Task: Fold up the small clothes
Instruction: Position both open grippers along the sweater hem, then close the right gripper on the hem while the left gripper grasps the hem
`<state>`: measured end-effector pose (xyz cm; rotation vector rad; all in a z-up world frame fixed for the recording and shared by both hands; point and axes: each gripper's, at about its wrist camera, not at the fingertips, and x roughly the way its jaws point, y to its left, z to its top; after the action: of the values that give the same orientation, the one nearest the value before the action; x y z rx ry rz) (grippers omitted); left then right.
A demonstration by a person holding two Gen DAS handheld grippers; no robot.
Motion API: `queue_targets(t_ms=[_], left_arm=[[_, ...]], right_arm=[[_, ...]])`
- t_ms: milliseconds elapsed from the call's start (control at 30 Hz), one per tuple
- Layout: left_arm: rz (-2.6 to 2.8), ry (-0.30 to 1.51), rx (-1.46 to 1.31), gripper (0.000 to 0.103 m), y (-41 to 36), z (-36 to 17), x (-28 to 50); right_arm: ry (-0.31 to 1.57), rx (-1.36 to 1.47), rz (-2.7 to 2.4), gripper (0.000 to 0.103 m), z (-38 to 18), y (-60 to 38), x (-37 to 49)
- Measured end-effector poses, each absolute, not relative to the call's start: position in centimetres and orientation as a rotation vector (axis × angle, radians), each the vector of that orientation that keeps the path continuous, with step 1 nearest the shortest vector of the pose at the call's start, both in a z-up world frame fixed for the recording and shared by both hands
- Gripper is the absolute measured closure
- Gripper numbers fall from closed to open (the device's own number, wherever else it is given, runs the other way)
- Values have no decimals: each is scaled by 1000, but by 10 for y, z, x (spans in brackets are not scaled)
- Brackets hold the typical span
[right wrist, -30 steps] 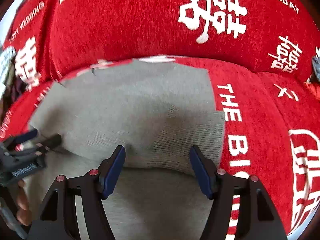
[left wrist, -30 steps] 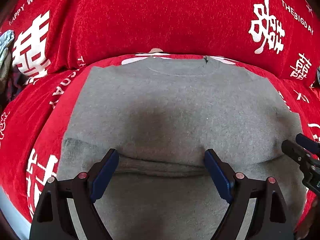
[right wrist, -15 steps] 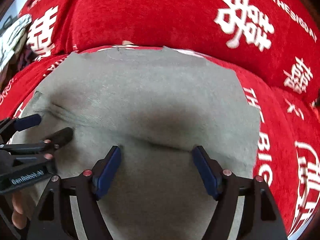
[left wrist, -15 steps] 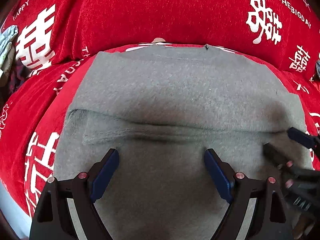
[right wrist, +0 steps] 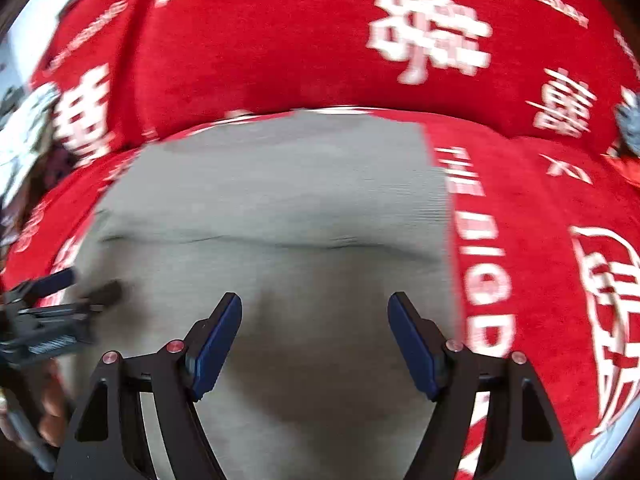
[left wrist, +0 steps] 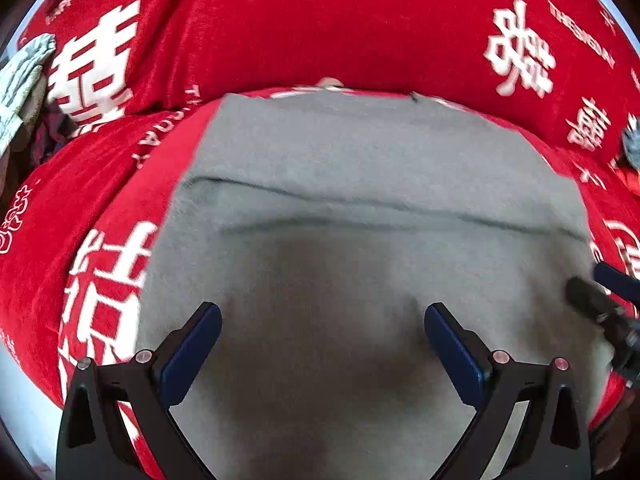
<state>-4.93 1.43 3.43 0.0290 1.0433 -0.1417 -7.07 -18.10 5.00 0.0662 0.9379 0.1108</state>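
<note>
A grey knit garment [left wrist: 360,168] lies flat on the red sofa seat, its near part folded over so a long folded edge [left wrist: 360,204] crosses it from side to side. My left gripper [left wrist: 323,312] hovers over the garment's near part; its jaws are opening and no cloth is between them. My right gripper [right wrist: 315,300] stands open over the same grey garment [right wrist: 280,184], close to its right edge, holding nothing. Each gripper shows in the other's view: the right gripper [left wrist: 592,280] at the right edge, the left gripper [right wrist: 92,284] at the left edge.
The red sofa cover [left wrist: 320,32] with white characters and lettering rises into a backrest behind the garment. Pale cloth [left wrist: 20,76] lies at the far left. A small grey item [left wrist: 632,144] sits at the far right. A hand [right wrist: 52,408] holds the left gripper.
Both grippers have drawn back toward the near edge, so the folded edge now lies farther from the fingertips. The left jaws have spread wider. The garment lies still.
</note>
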Motion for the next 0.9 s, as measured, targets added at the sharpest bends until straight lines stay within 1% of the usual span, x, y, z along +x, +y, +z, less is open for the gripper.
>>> queue_targets(t_ms=[100,133,167,200,367,667,700,767,833,900], left_arm=[[-134,1058,82,1,7,21,-58],[-138,1055,68,1,9,18,-60],[-142,1040,49,1,14,19,-63],[-144,1039,46,1,16,19,-65],[-157,1023,40,1,34,17,-80],[-143,1014,8,0,56,13,-110],[-143,1015,-3,0,59,13,-113],[-142,1025,-21,1,64,12,-120],[-122,1033,-10,1,68,9,-128],[-112,1057,-32,1,75,7,-138]], right_arm=[[968,2,136,25,37,-160,-72],[996,-13,133,25,27,-157,-73],[982,-36,129,25,23,-157,-76],[954,-58,132,24,22,-157,-82],[943,-65,108,24,19,-180,-98],[909,-74,36,24,19,-209,-158],[921,-87,20,21,17,-209,-162],[923,-71,10,21,16,-215,-173],[946,-60,-15,18,13,-220,-182],[991,29,-17,15,8,-233,-189]])
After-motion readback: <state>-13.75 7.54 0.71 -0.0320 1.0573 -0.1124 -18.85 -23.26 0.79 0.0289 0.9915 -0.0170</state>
